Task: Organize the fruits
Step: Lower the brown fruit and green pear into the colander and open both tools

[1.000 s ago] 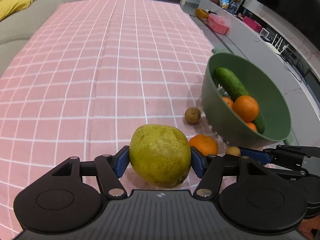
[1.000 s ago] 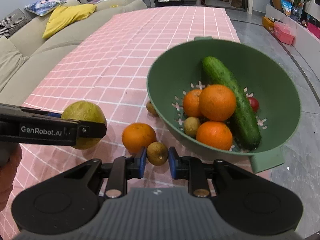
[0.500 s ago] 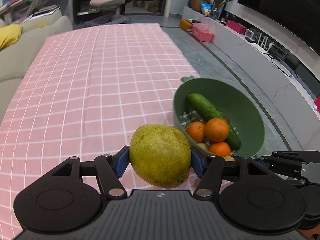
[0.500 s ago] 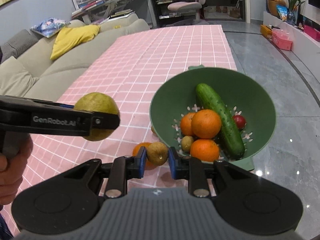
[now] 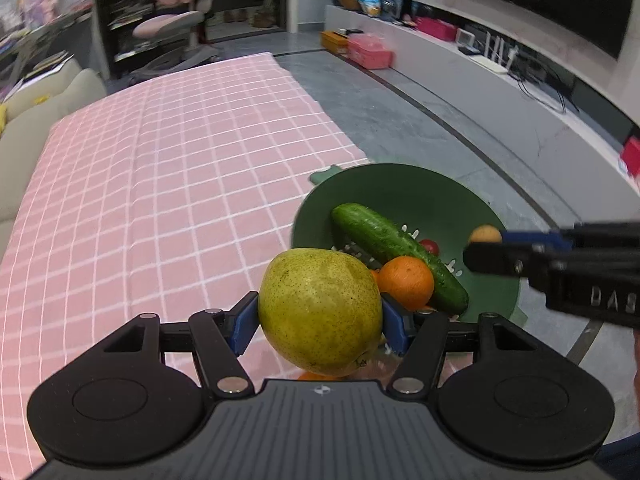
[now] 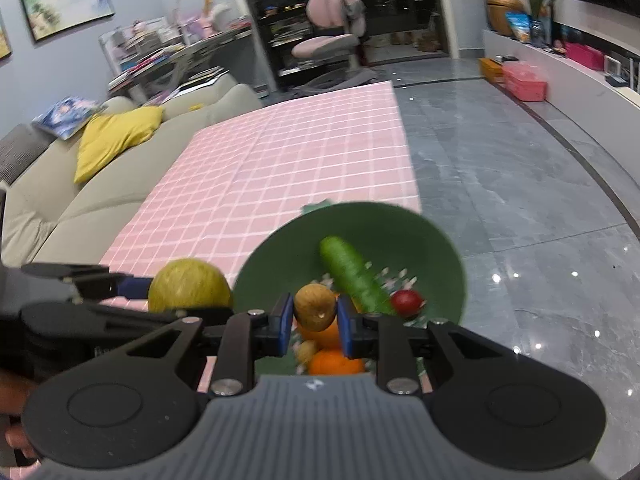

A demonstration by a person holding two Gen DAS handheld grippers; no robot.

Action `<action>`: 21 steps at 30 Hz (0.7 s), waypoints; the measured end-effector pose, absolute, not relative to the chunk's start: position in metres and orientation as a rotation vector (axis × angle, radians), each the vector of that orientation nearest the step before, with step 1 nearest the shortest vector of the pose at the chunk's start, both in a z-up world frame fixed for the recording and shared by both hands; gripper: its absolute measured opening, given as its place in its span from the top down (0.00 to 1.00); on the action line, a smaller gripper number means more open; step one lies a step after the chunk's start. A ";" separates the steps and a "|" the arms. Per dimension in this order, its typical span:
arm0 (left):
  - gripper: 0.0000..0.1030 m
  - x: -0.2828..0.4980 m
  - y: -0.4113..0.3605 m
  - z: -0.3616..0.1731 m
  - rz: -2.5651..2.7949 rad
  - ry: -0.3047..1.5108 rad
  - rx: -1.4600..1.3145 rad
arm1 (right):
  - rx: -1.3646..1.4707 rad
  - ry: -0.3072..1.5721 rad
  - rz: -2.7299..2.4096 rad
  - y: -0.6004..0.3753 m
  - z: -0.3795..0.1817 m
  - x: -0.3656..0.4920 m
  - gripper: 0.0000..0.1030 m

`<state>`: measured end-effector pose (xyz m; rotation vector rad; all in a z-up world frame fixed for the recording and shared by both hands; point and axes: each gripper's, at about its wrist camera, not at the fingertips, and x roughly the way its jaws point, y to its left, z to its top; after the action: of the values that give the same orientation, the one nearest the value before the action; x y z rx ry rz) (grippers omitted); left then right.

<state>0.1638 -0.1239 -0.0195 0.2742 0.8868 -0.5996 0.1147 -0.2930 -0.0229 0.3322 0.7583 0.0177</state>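
My left gripper point(image 5: 320, 314) is shut on a yellow-green pear point(image 5: 319, 310) and holds it in the air just left of the green colander bowl point(image 5: 404, 184). My right gripper point(image 6: 314, 315) is shut on a small brown round fruit point(image 6: 315, 307), held above the bowl point(image 6: 436, 248). The bowl holds a cucumber point(image 5: 396, 250), oranges point(image 5: 406, 282) and a small red fruit point(image 6: 406, 302). The pear also shows in the right wrist view point(image 6: 188, 286), and the small brown fruit in the left wrist view point(image 5: 485, 235).
The bowl sits at the right edge of a table with a pink checked cloth point(image 5: 160, 184). A beige sofa point(image 6: 80, 196) with a yellow cushion runs along the table's left. Grey floor point(image 6: 520, 200) lies to the right. An orange point(image 5: 316, 376) peeks out under the pear.
Both grippers have risen from the table with their fruits. The right gripper has moved over the bowl; the left has moved up beside it.
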 end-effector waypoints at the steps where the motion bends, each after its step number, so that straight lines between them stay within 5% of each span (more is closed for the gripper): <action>1: 0.30 0.166 -0.129 -0.020 -0.606 0.881 0.292 | 0.332 0.758 0.012 -0.297 -0.024 0.119 0.81; 21: 0.30 0.196 -0.186 -0.052 -0.680 0.802 0.568 | 0.374 0.838 -0.031 -0.329 -0.075 0.206 0.81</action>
<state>0.1961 -0.1858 -0.0520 0.5677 0.8016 -0.6799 0.2056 -0.3290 -0.0750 0.3743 0.8375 -0.0308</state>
